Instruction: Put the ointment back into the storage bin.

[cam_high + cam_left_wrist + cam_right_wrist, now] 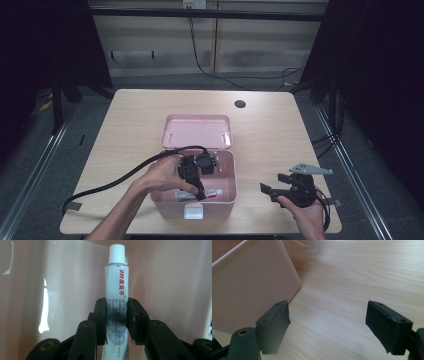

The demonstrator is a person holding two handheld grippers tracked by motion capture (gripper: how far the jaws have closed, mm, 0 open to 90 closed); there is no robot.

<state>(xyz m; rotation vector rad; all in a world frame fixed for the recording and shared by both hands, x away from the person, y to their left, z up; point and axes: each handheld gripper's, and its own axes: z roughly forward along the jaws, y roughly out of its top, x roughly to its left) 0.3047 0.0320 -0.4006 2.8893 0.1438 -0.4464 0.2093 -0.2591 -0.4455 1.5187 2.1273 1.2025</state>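
We judge the main risk to be slip: the left gripper [117, 315] pinches the ointment tube [117, 290] low on its soft body, so it may squash or tilt on release. The tube sits at frame centre, inside the pink box [227, 197], lid open; other contents unclear. The right gripper [328, 325] hangs wide open, empty, over the table [352, 277] at lower right.

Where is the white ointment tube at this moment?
In the high view, the ointment tube is inside the pink box, near its front wall, clamped by the left tool.
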